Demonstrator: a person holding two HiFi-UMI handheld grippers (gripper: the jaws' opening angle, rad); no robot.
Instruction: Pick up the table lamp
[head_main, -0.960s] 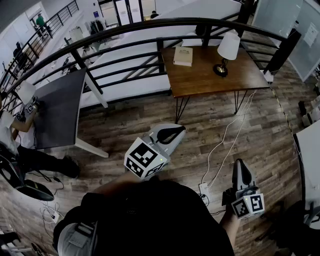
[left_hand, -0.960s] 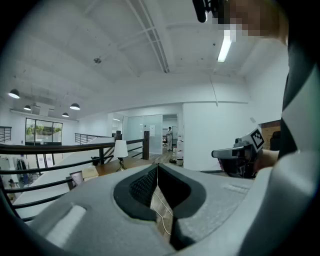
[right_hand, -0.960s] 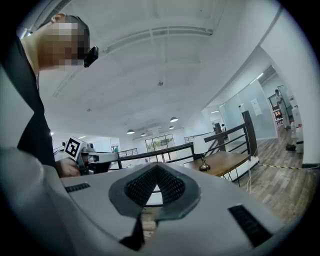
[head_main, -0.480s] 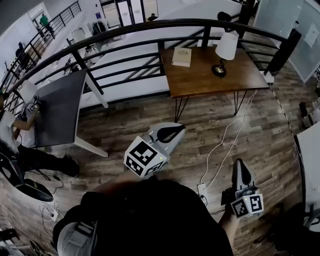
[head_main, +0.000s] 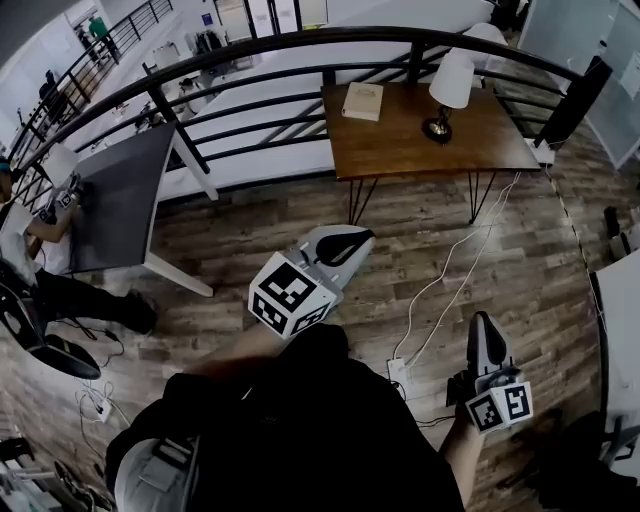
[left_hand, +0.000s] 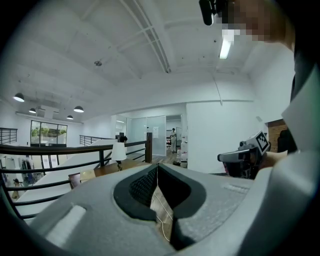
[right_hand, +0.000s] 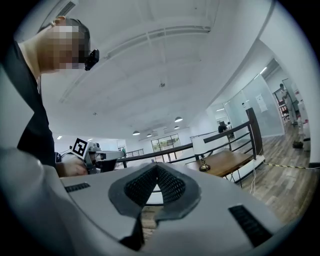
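The table lamp (head_main: 450, 88), with a white shade and a dark base, stands on the far right part of a wooden table (head_main: 400, 150), well ahead of both grippers. It shows small in the left gripper view (left_hand: 119, 152) and in the right gripper view (right_hand: 201, 150). My left gripper (head_main: 362, 240) is held over the wood floor, shut and empty, and points toward the table. My right gripper (head_main: 480, 322) is lower right, also shut with nothing in it. Both are far from the lamp.
A tan book (head_main: 362, 100) lies on the table's left part. A black railing (head_main: 300, 45) runs behind the table. White cables (head_main: 440, 290) and a power strip (head_main: 397, 372) lie on the floor. A grey table (head_main: 120, 200) and a seated person (head_main: 30, 250) are at the left.
The head view has shifted slightly, so the table and lamp sit a little differently in the frame. Both grippers keep much the same pose and stay shut.
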